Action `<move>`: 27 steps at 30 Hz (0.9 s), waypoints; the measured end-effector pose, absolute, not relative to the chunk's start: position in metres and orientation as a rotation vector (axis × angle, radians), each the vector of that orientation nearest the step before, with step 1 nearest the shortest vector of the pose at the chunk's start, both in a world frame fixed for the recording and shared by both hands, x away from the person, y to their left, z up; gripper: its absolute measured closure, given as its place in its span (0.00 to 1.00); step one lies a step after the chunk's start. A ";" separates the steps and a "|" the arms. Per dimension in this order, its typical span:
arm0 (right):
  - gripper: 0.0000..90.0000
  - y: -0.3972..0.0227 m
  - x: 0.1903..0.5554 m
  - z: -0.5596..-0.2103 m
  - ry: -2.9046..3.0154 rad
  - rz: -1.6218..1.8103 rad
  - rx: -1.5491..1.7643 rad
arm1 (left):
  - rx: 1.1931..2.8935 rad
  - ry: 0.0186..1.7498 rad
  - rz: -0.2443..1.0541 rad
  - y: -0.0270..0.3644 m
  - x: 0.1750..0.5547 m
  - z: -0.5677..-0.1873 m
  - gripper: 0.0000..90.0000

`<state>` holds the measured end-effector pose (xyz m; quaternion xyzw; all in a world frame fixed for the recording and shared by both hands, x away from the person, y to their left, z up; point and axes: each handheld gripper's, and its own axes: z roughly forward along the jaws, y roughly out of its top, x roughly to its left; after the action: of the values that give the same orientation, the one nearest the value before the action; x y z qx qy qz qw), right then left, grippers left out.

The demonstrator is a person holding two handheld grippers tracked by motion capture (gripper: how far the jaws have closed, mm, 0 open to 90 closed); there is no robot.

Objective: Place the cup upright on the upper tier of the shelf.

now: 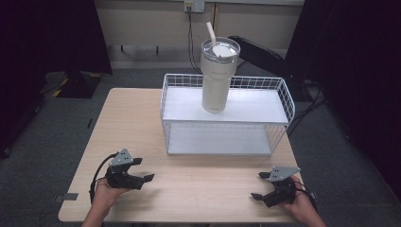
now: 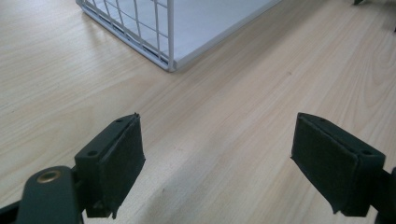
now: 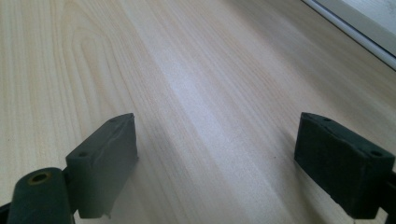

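Nearest the person, the left gripper [image 1: 146, 169] and right gripper [image 1: 258, 185] rest low over the wooden table [image 1: 132, 127], each with its jaws spread wide apart and holding nothing. Farther back, well apart from both, a cream tumbler [image 1: 216, 80] with a straw stands upright on the top shelf of the white wire rack [image 1: 226, 116].

Bare table [image 1: 198, 189] between both grippers, open passage; wire rack [image 1: 222, 118] and tall tumbler [image 1: 216, 75] block the far side

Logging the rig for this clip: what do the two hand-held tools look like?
Both are black. The left tool and the right tool each carry a grey three-cornered plate on top. A black cable loops from the left one. In the gripper views the jaws end in dark blocky pads with small screw holes.
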<state>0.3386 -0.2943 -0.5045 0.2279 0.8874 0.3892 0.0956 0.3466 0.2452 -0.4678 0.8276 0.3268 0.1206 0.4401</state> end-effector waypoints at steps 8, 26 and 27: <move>0.14 -0.294 0.339 -0.505 2.629 1.156 0.676 | 2.084 0.804 0.326 0.250 0.345 -0.473 0.18; 0.14 -0.294 0.338 -0.505 2.630 1.156 0.677 | 2.166 0.812 0.368 0.259 0.339 -0.483 0.18; 0.14 -0.294 0.338 -0.505 2.630 1.156 0.676 | 2.172 0.817 0.364 0.259 0.339 -0.485 0.18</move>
<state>0.3384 -0.2943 -0.5045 0.2281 0.8871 0.3899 0.0950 0.3391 0.2589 -0.4845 0.8531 0.3207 0.1429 0.3859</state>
